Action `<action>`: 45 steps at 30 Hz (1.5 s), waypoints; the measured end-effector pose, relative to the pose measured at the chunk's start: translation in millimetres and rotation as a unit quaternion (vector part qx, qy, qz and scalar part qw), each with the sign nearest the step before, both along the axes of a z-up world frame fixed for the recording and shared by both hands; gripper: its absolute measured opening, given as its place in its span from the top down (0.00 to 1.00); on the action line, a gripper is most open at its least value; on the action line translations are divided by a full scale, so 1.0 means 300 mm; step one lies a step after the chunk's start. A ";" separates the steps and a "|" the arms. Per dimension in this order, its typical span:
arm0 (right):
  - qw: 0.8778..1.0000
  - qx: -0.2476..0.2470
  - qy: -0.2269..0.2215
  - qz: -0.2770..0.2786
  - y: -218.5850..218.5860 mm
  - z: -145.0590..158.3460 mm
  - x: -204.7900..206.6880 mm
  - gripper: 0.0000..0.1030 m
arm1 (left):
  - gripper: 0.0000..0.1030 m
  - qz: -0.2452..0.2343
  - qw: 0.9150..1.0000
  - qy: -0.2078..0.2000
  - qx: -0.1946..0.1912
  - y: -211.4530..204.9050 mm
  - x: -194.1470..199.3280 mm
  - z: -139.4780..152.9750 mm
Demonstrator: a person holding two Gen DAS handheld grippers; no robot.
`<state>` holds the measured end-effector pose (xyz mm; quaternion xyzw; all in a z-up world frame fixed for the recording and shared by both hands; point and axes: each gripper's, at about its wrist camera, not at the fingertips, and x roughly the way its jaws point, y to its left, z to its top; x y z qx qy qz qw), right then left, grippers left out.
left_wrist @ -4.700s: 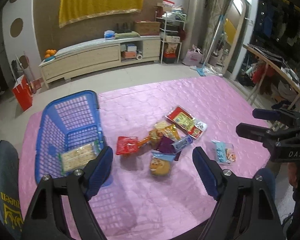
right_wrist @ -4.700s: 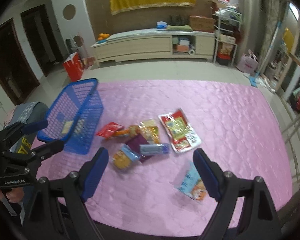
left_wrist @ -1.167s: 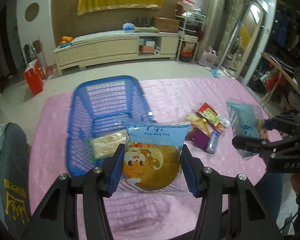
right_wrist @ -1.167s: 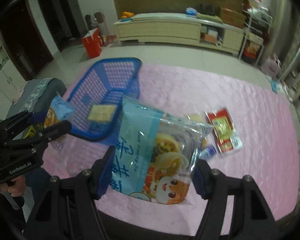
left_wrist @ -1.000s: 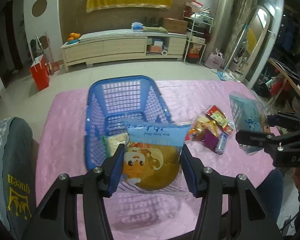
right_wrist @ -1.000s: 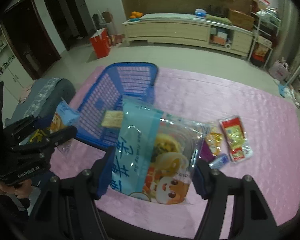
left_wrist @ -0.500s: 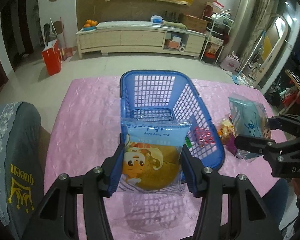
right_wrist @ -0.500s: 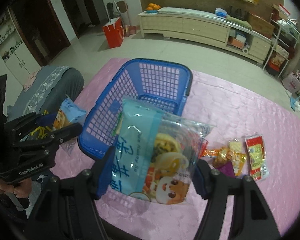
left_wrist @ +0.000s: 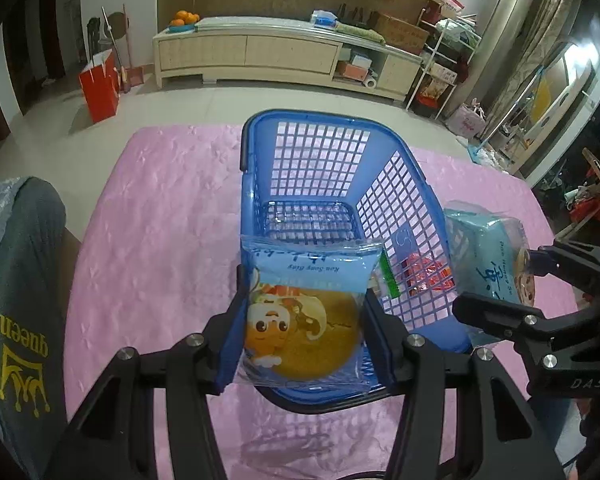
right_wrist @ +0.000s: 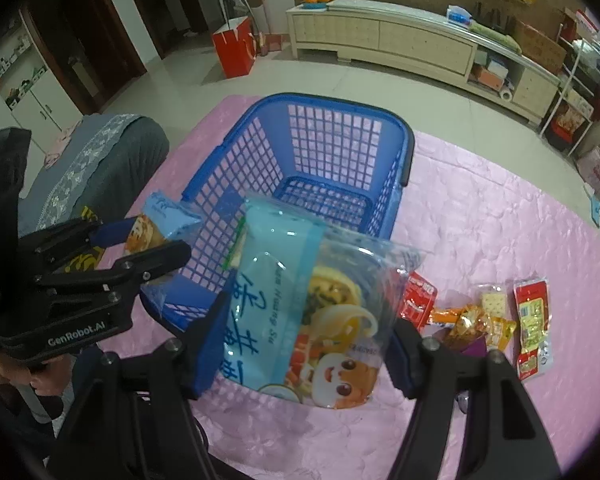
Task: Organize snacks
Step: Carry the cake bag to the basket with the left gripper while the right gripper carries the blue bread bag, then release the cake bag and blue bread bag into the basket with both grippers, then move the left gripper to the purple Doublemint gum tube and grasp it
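Snacks split three ways: blue cartoon-printed cake packet (left_wrist: 300, 320) clamped between the left gripper (left_wrist: 302, 334) fingers, hanging over the near rim of the blue plastic lattice basket (left_wrist: 320, 160); larger pale-blue clear-windowed pastry bag (right_wrist: 304, 320) pinched by the right gripper (right_wrist: 306, 344), at 3 o'clock of the first. Green-edged packet (left_wrist: 388, 276) inside the basket. Loose red, orange and yellow wrappers (right_wrist: 496, 320) on the pink quilted worktop (left_wrist: 152, 240), at 3 o'clock of the basket.
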<state>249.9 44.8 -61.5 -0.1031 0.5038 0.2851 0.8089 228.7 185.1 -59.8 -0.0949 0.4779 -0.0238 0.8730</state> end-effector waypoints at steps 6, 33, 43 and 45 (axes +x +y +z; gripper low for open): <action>1.000 0.002 -0.004 0.013 0.008 0.005 0.002 0.30 | 0.50 0.000 1.000 0.003 -0.022 0.004 0.011 0.000; 0.996 0.058 -0.069 -0.009 -0.196 0.165 -0.162 0.19 | 0.33 -0.041 0.997 -0.058 0.040 -0.163 -0.163 0.159; 0.985 0.061 -0.162 -0.007 -0.349 0.239 -0.274 0.19 | 0.27 -0.088 0.988 -0.106 0.066 -0.363 -0.234 0.255; 0.983 0.021 -0.183 -0.017 -0.373 0.232 -0.288 0.19 | 0.26 -0.094 0.987 -0.114 0.068 -0.390 -0.238 0.265</action>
